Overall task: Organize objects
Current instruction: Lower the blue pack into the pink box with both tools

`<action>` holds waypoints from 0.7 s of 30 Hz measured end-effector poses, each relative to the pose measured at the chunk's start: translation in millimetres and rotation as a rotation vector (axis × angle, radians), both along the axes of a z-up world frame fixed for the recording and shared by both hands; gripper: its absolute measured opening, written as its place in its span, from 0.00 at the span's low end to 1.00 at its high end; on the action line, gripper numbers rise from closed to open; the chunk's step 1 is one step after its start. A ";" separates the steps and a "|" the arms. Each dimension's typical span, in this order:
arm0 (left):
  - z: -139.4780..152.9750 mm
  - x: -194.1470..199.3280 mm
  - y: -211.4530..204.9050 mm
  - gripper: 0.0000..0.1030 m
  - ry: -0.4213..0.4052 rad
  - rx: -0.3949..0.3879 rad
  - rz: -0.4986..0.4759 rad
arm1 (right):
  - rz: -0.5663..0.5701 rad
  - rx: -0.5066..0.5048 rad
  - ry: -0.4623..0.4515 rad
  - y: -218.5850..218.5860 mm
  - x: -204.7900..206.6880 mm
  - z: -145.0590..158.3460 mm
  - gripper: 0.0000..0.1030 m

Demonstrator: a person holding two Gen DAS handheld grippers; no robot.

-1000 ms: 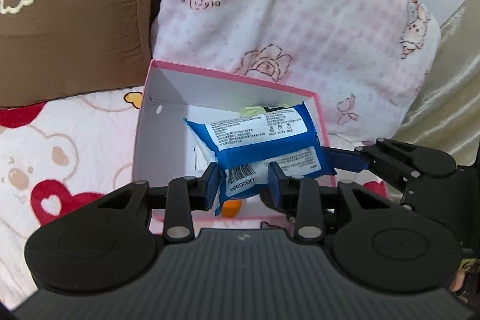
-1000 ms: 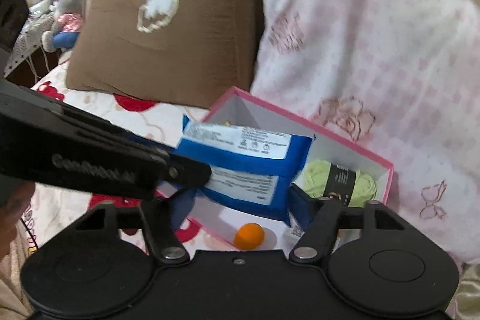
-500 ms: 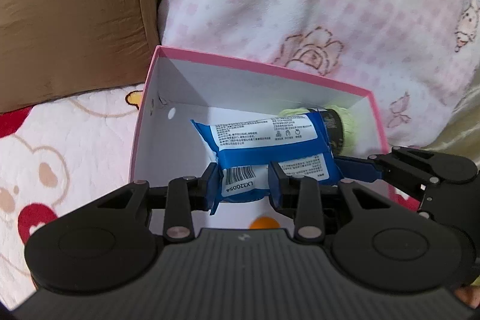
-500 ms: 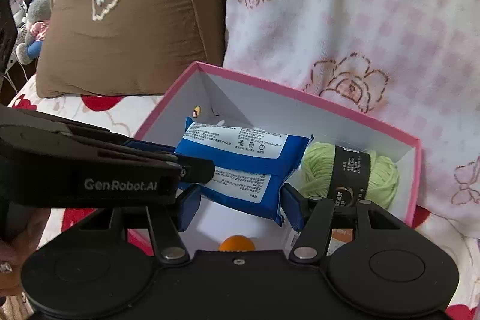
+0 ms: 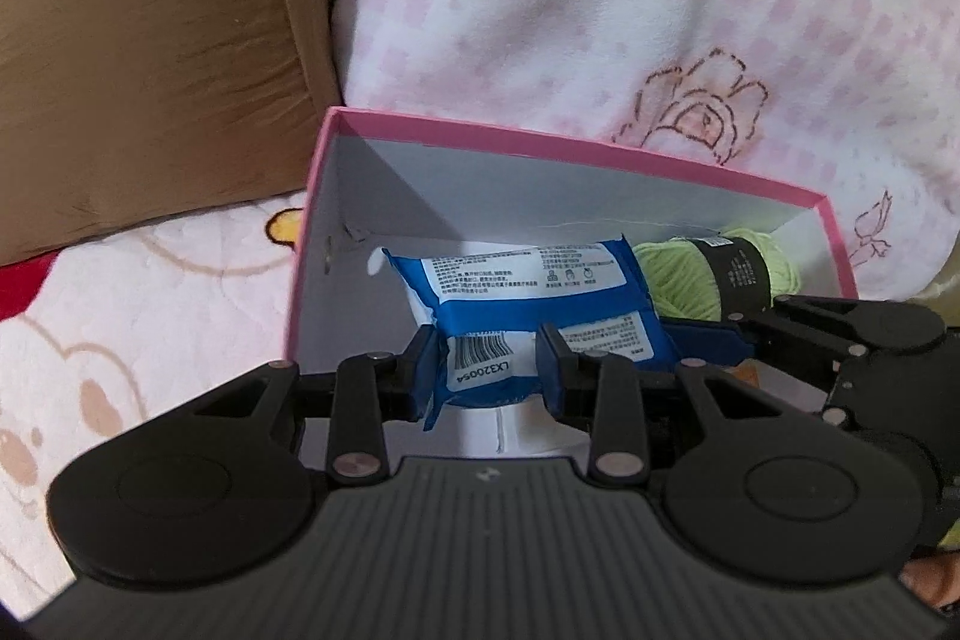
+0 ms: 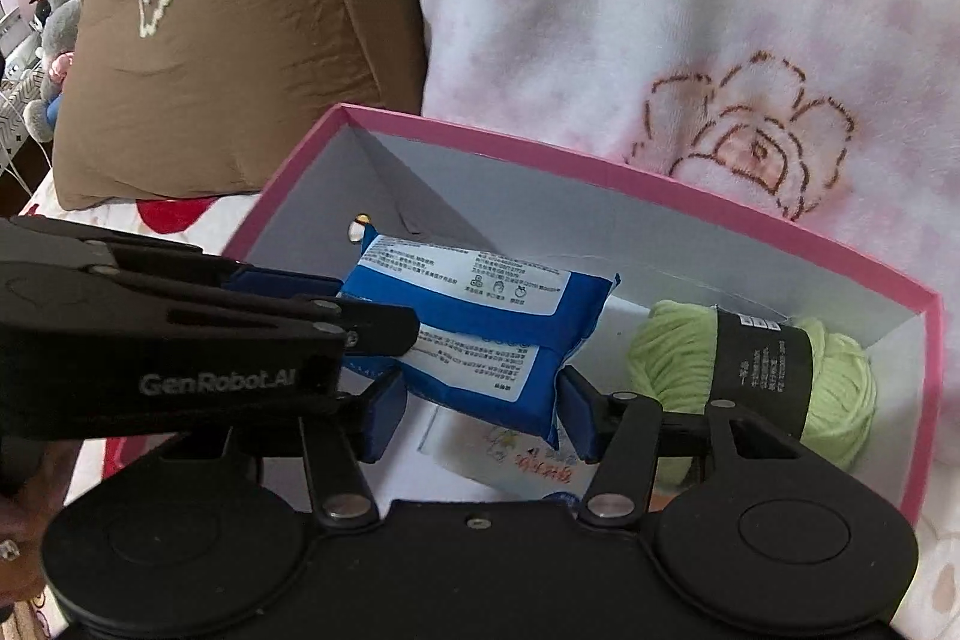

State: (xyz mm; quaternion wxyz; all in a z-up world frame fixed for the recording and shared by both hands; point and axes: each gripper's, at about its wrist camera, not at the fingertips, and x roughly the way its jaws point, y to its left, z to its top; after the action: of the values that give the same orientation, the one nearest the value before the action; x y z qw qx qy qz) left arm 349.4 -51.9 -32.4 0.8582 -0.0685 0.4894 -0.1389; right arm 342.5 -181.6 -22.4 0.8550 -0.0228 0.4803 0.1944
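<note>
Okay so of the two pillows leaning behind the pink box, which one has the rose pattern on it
The pink-and-white checked pillow, behind the box's far rim. The other, the brown pillow, is plain apart from one white patch.

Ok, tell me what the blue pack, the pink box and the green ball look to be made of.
Blue pack: thin glossy plastic film, going by its crimped end seam and printed white label. Pink box: likely matte card, with thin straight walls, sharp folded corners and a white inside. Green ball: soft wound yarn with visible strands, banded by a black, probably paper, label.
</note>
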 end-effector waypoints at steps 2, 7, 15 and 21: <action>-2.0 2.5 -7.4 0.31 -0.006 0.034 -0.030 | -0.009 -0.005 0.009 -3.4 3.4 -3.3 0.57; -6.3 6.3 -16.5 0.28 0.029 -0.015 -0.070 | 0.005 -0.033 0.022 -0.8 1.6 -9.4 0.47; -6.6 1.9 -10.1 0.28 0.020 -0.030 -0.034 | -0.037 -0.105 0.025 8.7 4.6 -18.7 0.45; 4.1 -9.3 4.5 0.32 -0.022 -0.070 -0.045 | -0.115 -0.072 0.007 -8.2 2.1 -12.4 0.46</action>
State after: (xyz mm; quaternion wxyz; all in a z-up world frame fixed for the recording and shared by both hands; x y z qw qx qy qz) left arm 340.1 -47.4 -28.3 0.8572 -0.0859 0.4764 -0.1760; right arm 344.6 -189.8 -34.8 0.8616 -0.0253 0.4907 0.1276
